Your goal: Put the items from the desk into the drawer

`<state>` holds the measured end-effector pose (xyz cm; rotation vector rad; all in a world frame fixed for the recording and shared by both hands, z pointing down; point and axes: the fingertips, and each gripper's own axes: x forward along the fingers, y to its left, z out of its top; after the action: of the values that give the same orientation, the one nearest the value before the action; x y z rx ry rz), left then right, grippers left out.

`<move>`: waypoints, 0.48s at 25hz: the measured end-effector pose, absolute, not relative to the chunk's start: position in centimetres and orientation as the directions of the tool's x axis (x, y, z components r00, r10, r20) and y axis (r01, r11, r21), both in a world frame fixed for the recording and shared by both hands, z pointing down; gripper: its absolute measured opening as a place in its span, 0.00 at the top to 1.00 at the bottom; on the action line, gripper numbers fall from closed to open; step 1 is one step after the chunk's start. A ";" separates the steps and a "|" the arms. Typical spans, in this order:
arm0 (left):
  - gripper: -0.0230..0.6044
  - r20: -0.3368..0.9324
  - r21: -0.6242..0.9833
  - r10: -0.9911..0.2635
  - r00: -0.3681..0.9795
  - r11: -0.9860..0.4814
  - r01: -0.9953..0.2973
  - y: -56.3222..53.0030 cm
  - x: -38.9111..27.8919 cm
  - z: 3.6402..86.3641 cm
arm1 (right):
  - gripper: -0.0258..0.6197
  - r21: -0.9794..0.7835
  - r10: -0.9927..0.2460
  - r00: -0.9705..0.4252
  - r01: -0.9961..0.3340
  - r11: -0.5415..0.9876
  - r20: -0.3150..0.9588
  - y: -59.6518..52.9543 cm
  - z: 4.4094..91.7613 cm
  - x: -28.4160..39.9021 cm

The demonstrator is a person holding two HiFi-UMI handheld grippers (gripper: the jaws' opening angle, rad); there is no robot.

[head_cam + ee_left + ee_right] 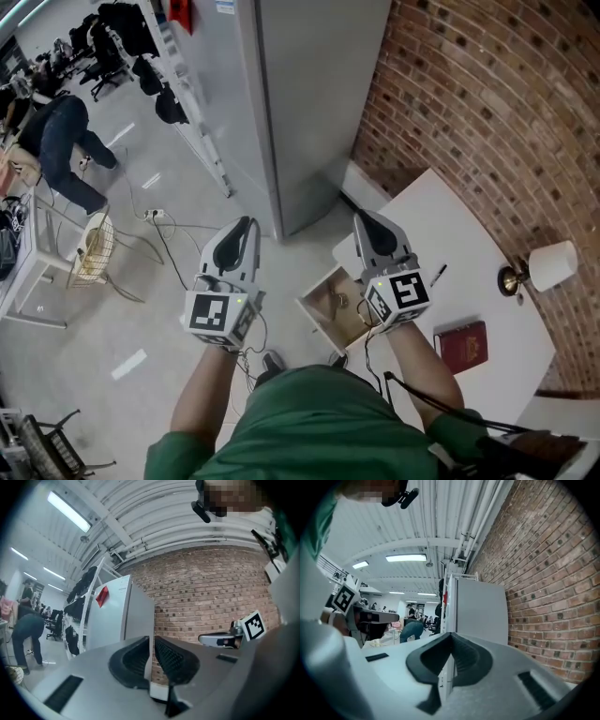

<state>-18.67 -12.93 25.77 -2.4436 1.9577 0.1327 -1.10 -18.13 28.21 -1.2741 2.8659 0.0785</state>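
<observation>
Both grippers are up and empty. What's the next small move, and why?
Probably lower the right gripper toward the red book and open it on the way. It is shut and holds nothing, the drawer already stands open, and the book and a pen lie on the desk, on that gripper's side.

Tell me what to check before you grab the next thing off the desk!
1. Is the drawer open: ok.
2. Is the left gripper empty: ok, jaws a slit apart.
3. Is the right gripper ready to grab: not ok, jaws shut, empty.
4. Are the red book and pen uncovered on the desk: ok.
5. Is there room in the drawer: cannot tell, partly hidden.
</observation>
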 end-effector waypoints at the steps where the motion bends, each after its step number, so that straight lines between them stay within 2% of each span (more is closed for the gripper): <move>1: 0.91 -0.073 0.047 -0.973 0.218 -0.222 -0.974 -13.0 -18.5 25.6 | 0.95 0.049 -0.743 -0.669 -0.743 0.667 -0.026 -18.2 28.0 -1.1; 4: 0.91 -0.087 0.032 -0.970 0.227 -0.231 -0.972 -12.9 -18.4 25.4 | 0.96 0.085 -0.741 -0.670 -0.741 0.666 -0.036 -18.0 27.4 -1.4; 7: 0.91 -0.036 0.052 -0.974 0.223 -0.225 -0.973 -12.6 -18.2 25.1 | 0.96 0.137 -0.738 -0.673 -0.736 0.663 -0.046 -17.7 26.8 -1.5; 12: 0.91 -0.058 0.076 -0.971 0.231 -0.235 -0.969 -12.3 -17.9 25.6 | 0.96 0.145 -0.743 -0.669 -0.738 0.659 -0.028 -17.5 27.1 -1.2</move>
<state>-17.86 -12.35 25.58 -2.4835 1.9568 0.1469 -1.22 -17.51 27.13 -1.2910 2.8913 0.2286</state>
